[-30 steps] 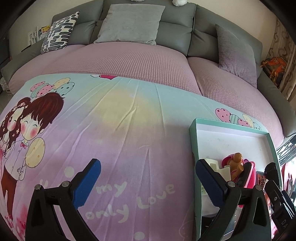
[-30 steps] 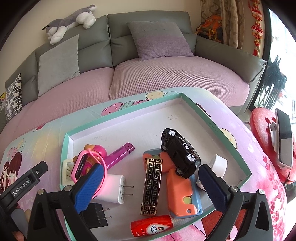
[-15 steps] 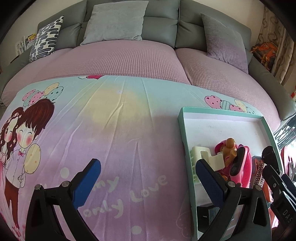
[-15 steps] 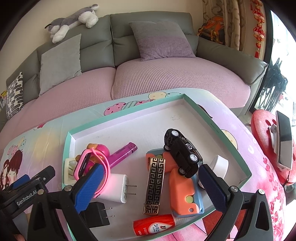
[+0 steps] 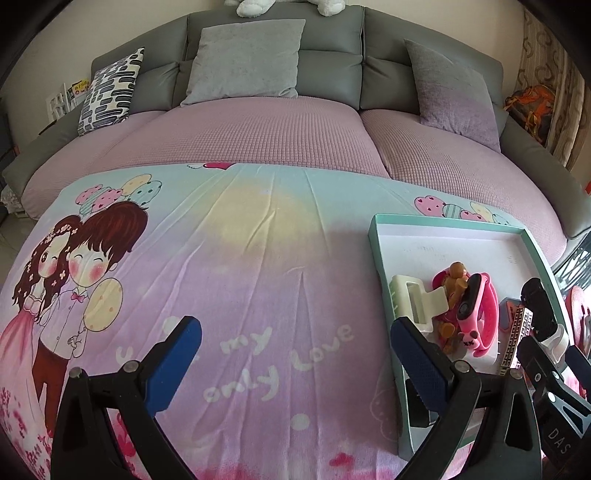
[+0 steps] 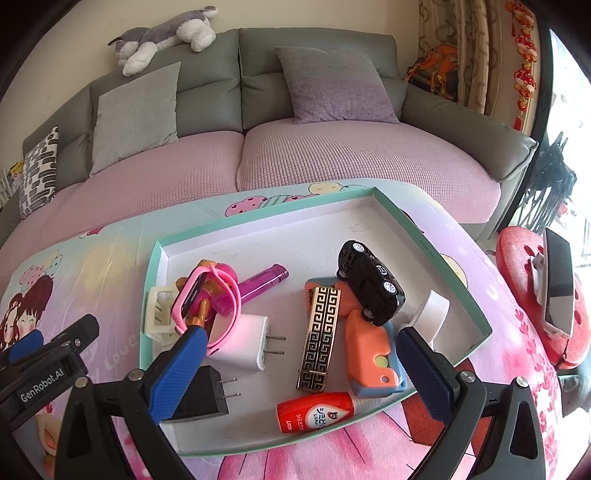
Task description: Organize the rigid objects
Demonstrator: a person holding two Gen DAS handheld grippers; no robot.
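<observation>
A teal-rimmed white tray point(image 6: 463, 291) point(image 5: 380, 254) lies on the cartoon-print cloth. Inside are a black toy car point(image 6: 371, 282), a gold-and-black patterned bar point(image 6: 319, 336), an orange and blue case point(image 6: 373, 360), a red tube point(image 6: 314, 411), a white plug point(image 6: 245, 341), a black plug point(image 6: 201, 391), a pink watch point(image 6: 207, 295) point(image 5: 476, 314), a magenta lighter point(image 6: 264, 282) and a cream hair claw point(image 6: 159, 314) point(image 5: 413, 302). My right gripper point(image 6: 299, 369) hangs open above the tray's near side. My left gripper point(image 5: 291, 363) stands open over the cloth, left of the tray.
A grey sofa with pink seat covers point(image 5: 258, 136) and cushions point(image 6: 328, 85) curves behind the cloth. A plush dog point(image 6: 166, 35) lies on the sofa back. A phone on a red stool point(image 6: 557, 284) stands to the right.
Both grippers have shifted a little, the left view tilting up and back; the tray contents appear slightly nearer in the right view. Nothing was picked up.
</observation>
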